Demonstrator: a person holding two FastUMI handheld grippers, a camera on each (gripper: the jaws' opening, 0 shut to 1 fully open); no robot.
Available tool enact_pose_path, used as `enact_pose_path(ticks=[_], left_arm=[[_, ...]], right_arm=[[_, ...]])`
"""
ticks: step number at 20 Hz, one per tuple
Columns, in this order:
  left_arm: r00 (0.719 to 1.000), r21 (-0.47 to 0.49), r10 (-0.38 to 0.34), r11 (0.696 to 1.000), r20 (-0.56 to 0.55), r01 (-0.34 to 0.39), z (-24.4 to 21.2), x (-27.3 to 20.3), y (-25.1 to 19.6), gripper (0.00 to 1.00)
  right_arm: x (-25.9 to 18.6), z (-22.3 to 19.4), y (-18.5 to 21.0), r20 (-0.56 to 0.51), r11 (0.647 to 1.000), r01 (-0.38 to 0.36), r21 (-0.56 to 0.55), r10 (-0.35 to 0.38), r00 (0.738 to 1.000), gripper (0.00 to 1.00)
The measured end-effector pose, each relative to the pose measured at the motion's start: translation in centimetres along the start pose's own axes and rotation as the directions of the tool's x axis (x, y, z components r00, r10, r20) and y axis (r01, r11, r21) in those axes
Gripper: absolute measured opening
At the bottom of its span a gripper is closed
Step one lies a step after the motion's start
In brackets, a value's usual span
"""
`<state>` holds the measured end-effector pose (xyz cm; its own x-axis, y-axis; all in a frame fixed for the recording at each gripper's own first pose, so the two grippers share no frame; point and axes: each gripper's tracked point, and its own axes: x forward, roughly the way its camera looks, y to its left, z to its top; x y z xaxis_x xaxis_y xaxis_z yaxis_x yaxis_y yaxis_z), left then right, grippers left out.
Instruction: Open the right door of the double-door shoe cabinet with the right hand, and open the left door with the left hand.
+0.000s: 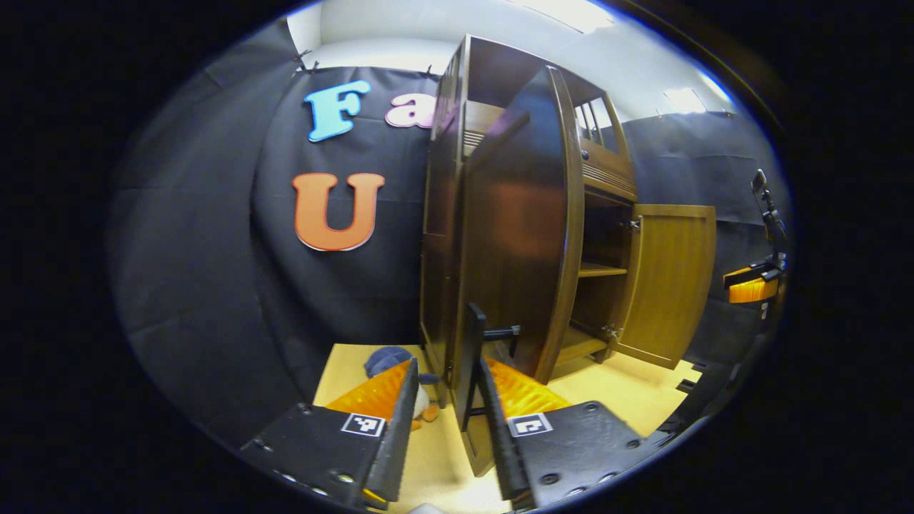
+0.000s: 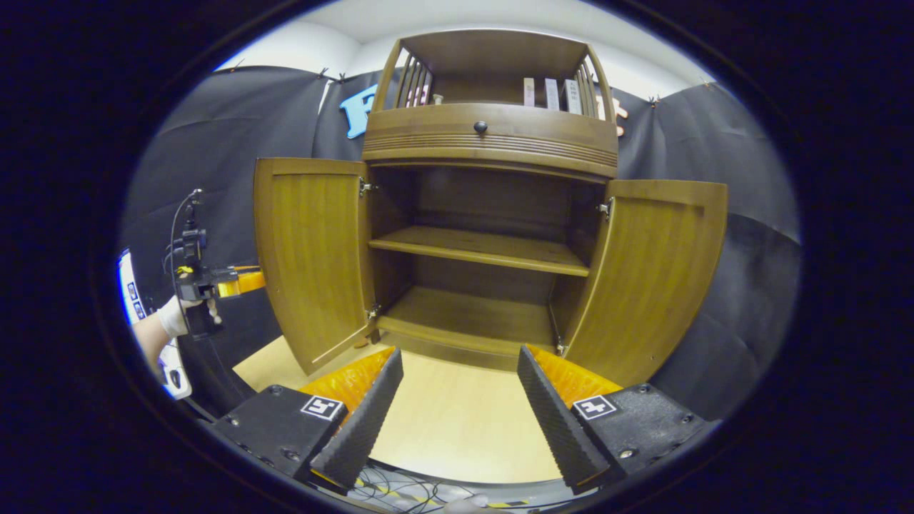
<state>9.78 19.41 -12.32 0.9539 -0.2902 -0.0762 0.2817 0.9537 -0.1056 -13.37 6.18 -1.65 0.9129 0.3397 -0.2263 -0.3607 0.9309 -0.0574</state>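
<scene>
Wooden left door (image 2: 310,257) and right door (image 2: 646,275) stand wide because both are released: the left gripper (image 1: 446,400) straddles the door edge without pressing, and the right gripper (image 2: 460,389) is spread, empty.

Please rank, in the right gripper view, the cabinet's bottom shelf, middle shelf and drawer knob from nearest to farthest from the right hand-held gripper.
From the right hand-held gripper:
1. Bottom shelf, low, just ahead.
2. Middle shelf, higher, inside the cabinet.
3. Drawer knob, top centre, above the doors.

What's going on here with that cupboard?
A person holding tongs in each hand is opening a wooden shoe cabinet. Both doors stand open: the left door and the right door, baring empty shelves. The left tongs straddle the left door's edge by its handle; the right tongs hang open in front.
</scene>
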Motion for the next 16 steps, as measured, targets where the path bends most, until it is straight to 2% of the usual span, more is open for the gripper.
enact_pose_path(ticks=[4, 5, 6, 7, 8, 9, 10, 11, 12, 13, 14, 15, 16], left_arm=[[0.992, 0.013, 0.126, 0.992, 0.0, -0.126, 0.8, -2.9, 1.8, 1.0], [0.986, 0.025, 0.168, 0.985, -0.005, -0.168, 1.1, -3.7, 2.1, 1.0], [0.979, 0.03, 0.203, 0.979, -0.002, -0.203, 1.6, -4.4, 2.0, 0.95], [0.972, 0.032, 0.235, 0.972, 0.001, -0.235, 2.3, -5.1, 1.5, 0.84], [0.967, 0.033, 0.256, 0.966, 0.007, -0.256, 3.2, -5.5, 1.1, 0.95], [0.96, 0.032, 0.279, 0.96, 0.014, -0.28, 3.8, -5.9, 0.6, 0.84], [0.956, 0.031, 0.294, 0.955, 0.017, -0.294, 4.6, -6.2, -0.3, 0.95], [0.951, 0.033, 0.309, 0.95, 0.031, -0.31, 5.5, -6.6, -1.1, 0.95], [0.946, 0.041, 0.321, 0.946, 0.037, -0.322, 6.4, -6.8, -2.0, 1.0], [0.942, 0.05, 0.332, 0.941, 0.049, -0.335, 7.5, -6.9, -2.9, 0.95], [0.939, 0.059, 0.337, 0.938, 0.061, -0.341, 8.5, -6.8, -4.0, 0.84], [0.938, 0.069, 0.341, 0.936, 0.067, -0.345, 9.4, -6.8, -5.4, 0.84], [0.936, 0.079, 0.342, 0.934, 0.081, -0.348, 10.3, -6.7, -6.7, 0.95]], right_arm=[[0.2, 0.5, -0.8, 0.016, 1.0, 0.009, 0.013, -0.009, 1.0, 1.0], [0.2, 0.6, -1.0, 0.022, 1.0, 0.014, 0.019, -0.014, 1.0, 1.0], [0.3, 0.8, -1.3, 0.026, 1.0, 0.019, 0.024, -0.019, 0.999, 1.0], [0.3, 0.8, -1.5, 0.029, 0.999, 0.025, 0.029, -0.026, 0.999, 1.0], [0.3, 0.9, -1.8, 0.033, 0.999, 0.032, 0.035, -0.034, 0.999, 1.0], [0.3, 0.9, -2.1, 0.036, 0.998, 0.039, 0.042, -0.04, 0.999, 1.0], [0.2, 1.0, -2.4, 0.038, 0.998, 0.046, 0.046, -0.048, 0.998, 1.0], [0.1, 1.3, -2.8, 0.044, 0.997, 0.056, 0.05, -0.058, 0.997, 1.0], [0.0, 1.5, -3.3, 0.052, 0.996, 0.064, 0.055, -0.066, 0.996, 1.0], [-0.2, 1.7, -3.7, 0.059, 0.996, 0.072, 0.059, -0.075, 0.995, 1.0], [-0.4, 2.1, -4.2, 0.067, 0.995, 0.079, 0.066, -0.084, 0.994, 1.0], [-0.6, 2.4, -4.6, 0.077, 0.994, 0.082, 0.076, -0.088, 0.993, 1.0], [-0.8, 2.8, -5.1, 0.09, 0.993, 0.083, 0.085, -0.091, 0.992, 1.0]])
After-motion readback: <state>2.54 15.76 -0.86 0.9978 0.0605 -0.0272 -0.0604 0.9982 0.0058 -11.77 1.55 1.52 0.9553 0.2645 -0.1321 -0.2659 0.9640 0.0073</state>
